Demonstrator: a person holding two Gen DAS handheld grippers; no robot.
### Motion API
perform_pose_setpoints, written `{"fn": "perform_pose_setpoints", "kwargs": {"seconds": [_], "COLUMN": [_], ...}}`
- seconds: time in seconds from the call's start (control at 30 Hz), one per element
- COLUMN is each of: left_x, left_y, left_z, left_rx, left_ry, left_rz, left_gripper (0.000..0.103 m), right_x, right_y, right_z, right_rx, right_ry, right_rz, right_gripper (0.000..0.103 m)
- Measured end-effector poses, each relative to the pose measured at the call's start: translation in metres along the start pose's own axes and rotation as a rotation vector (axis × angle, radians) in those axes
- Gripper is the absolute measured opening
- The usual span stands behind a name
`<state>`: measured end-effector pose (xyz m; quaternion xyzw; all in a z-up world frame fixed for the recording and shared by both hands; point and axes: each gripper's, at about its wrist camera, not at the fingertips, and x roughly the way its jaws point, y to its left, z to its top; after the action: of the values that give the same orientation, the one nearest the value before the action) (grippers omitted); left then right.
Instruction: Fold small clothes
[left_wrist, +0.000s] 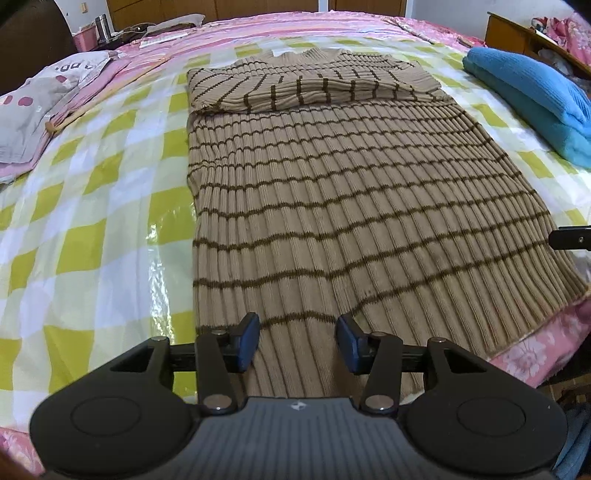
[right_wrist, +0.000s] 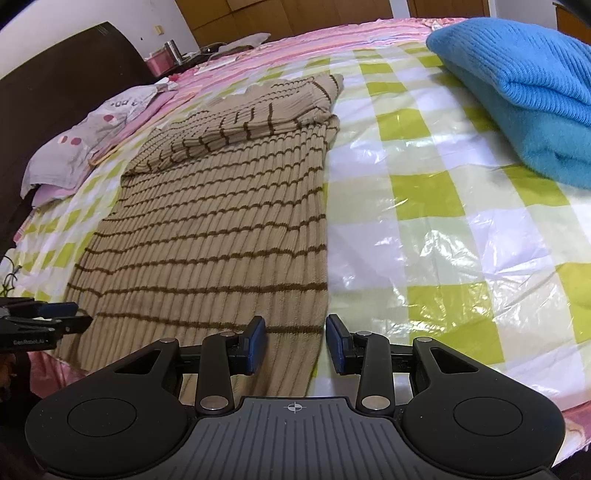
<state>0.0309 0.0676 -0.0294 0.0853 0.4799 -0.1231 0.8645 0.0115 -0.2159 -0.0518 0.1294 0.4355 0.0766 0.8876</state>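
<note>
Jaws parted, both grippers straddle the sweater (left_wrist: 314, 206) hem.

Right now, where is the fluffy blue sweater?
The blue sweater lies folded at the far right of both views, on the checked plastic sheet, apart from the striped tan sweater spread out to its left.

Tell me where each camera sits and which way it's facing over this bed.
Left wrist: rides the left claw, angled down over the near hem of the striped beige sweater, facing the folded collar end; its open jaws straddle the hem.
Right wrist: rides the right claw, angled down at the sweater's right hem corner and the checkered plastic sheet; the left claw shows at its left edge.
Shared: sweater, sheet, folded blue knit, pillow.
</note>
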Motion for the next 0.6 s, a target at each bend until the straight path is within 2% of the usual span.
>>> {"fn": "perform_pose_setpoints", "kwargs": {"seconds": [0.6], "left_x": [-0.013], "left_y": [0.016], "left_z": [-0.009], "left_rx": [-0.080], "left_ry": [0.040], "left_rz": [0.039], "left_gripper": [0.055], "right_x": [-0.007], "right_y": [-0.003], "right_z": [-0.008], "right_rx": [-0.015], "right_ry": [0.027], "right_rz": [0.011], "right_gripper": [0.036]}}
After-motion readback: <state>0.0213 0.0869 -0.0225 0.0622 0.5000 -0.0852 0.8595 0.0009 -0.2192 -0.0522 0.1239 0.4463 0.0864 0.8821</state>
